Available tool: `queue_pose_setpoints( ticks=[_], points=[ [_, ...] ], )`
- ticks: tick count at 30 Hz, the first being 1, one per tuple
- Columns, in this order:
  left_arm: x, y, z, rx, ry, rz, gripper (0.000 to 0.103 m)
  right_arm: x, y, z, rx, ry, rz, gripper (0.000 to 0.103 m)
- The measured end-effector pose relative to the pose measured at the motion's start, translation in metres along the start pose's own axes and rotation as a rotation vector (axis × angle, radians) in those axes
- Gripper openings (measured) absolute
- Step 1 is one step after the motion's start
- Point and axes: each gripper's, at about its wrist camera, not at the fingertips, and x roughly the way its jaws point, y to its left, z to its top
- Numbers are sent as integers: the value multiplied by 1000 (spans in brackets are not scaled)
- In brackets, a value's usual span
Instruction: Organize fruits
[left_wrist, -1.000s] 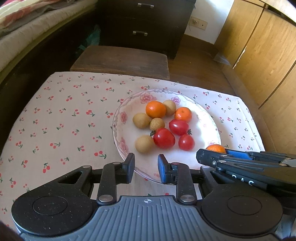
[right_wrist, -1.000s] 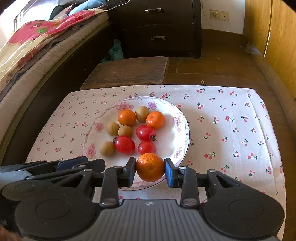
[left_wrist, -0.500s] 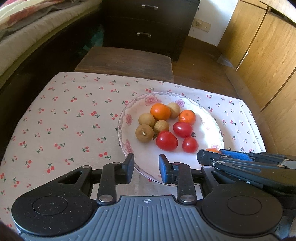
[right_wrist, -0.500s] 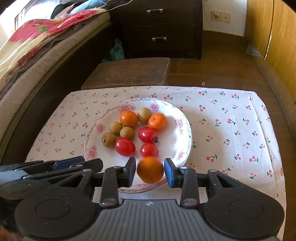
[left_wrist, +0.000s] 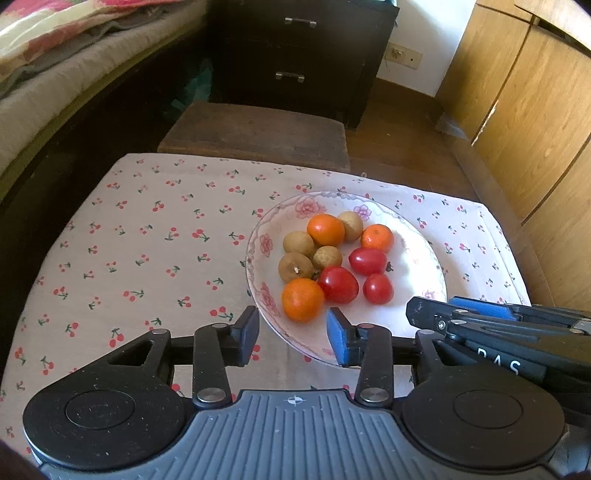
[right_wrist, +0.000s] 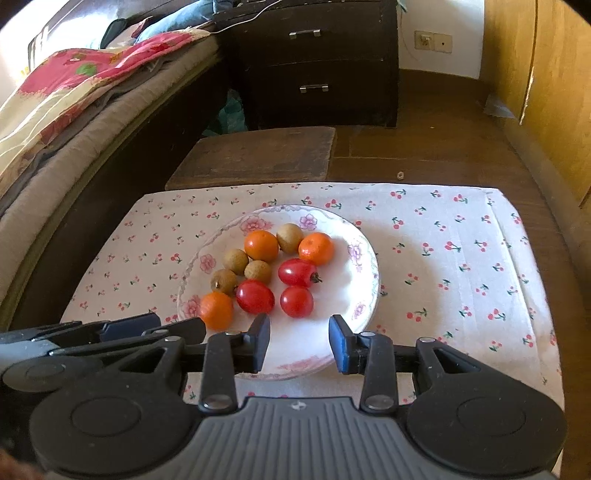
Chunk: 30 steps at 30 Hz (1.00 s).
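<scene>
On the low table, spread with a cherry-print cloth (right_wrist: 443, 258), sits a flower-rimmed plate (right_wrist: 354, 251) holding all the fruit I can see: three small oranges, three red cherry tomatoes and four brown longans, all bunched toward the bed side of the plate. The nearest orange (left_wrist: 303, 299) rests at the plate's near edge, touching a tomato (left_wrist: 338, 284) and just beside a longan (left_wrist: 295, 265).

The left gripper (left_wrist: 293, 334) hovers just short of that orange, its jaws opening, with nothing pinched between them. The right gripper (right_wrist: 300, 343) hangs over the bare near part of the plate, fingers parted and empty.

My worry is that nearest orange. It sits by the rim, and round fruit on a shallow glazed plate rolls readily; a brush from a finger (left_wrist: 338, 341) could tip it onto the cloth or knock the tomato beside it. The two tools are also close together, so one could clip the other. Tomatoes would bruise or split under a hard squeeze.

Beyond the table stands a worn wooden stool (right_wrist: 258, 155), then a dark chest of drawers (right_wrist: 317, 66). A bed with a floral quilt (right_wrist: 74, 81) runs along one side, pale wooden cupboards (left_wrist: 535, 110) along the other, over a wooden floor in strong sunlight.
</scene>
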Motion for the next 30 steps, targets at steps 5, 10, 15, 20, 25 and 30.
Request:
queue_pose_setpoints(
  ticks=[5, 10, 15, 20, 25, 30],
  points=[
    [-7, -6, -7, 42, -5, 24, 54, -8, -1, -8, -3, 8, -14, 37],
    [-14, -11, -9, 68, -25, 38, 57, -14, -2, -12, -1, 2, -18, 37],
    [-13, -14, -9, 83, -31, 50, 57, -13, -4, -12, 3, 3, -20, 37],
    [-12, -15, -9, 87, -31, 55, 57, -13, -4, -12, 4, 3, -21, 37],
    [-11, -16, -10, 98, -34, 64, 57, -12, -5, -12, 4, 6, -21, 37],
    [-10, -17, -10, 101, -32, 71, 57, -10, -5, -12, 6, 10, -22, 37]
  ],
)
